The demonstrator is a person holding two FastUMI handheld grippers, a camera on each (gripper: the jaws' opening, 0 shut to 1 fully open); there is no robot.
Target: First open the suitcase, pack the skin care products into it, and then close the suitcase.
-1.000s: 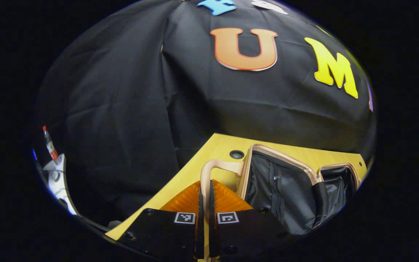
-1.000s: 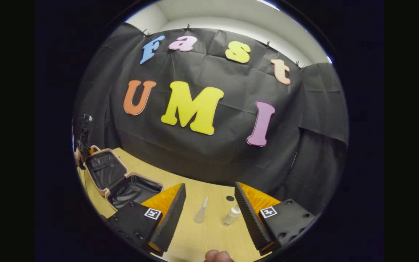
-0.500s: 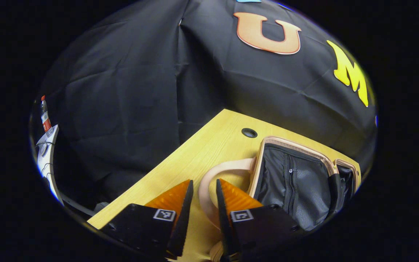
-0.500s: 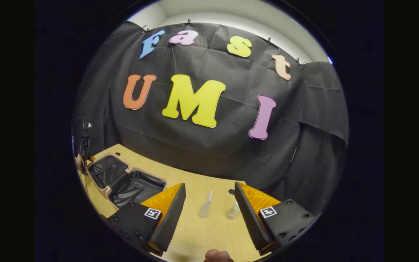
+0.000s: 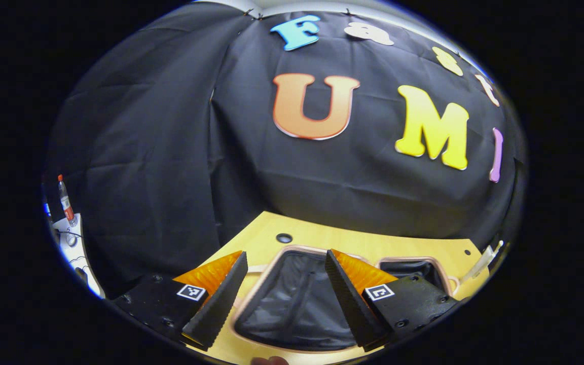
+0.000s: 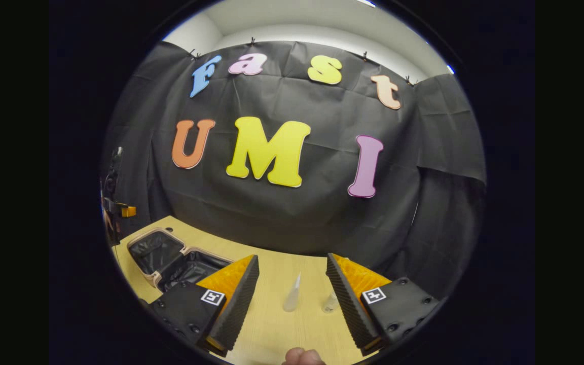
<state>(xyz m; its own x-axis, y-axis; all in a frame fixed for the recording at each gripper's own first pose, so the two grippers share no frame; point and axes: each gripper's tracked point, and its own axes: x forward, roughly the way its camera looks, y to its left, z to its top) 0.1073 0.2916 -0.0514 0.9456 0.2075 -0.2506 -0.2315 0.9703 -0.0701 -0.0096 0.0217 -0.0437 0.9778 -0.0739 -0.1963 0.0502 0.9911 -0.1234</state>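
The suitcase (image 5: 292, 304) is lying open and flat on the bench (image 5: 373, 243), both dark-lined halves facing up, with a pale rim running round each half. The left hand-held gripper (image 5: 284, 299) is hovering over the nearer half with its fingers spread wide and nothing between them.

In the right gripper view, the right hand-held gripper (image 6: 292, 299) is also standing wide and empty, pointing at two skin care items on the bench (image 6: 271, 324): a slim clear tube (image 6: 292, 300) with a tapered tip, and a small clear bottle (image 6: 330, 302) just beside the gripper's right-side finger. The suitcase (image 6: 170, 258) is sitting well to the left of them.

Opening looks done; packing is probably the step in hand. Both items look light, small and smooth, so they are likely to slip or roll under a sideways nudge. The tube seems best taken across its wider lower body, not the thin tip; the bottle across its round middle, squarely between the pads. The lining looks soft, so the items should settle where they are dropped.
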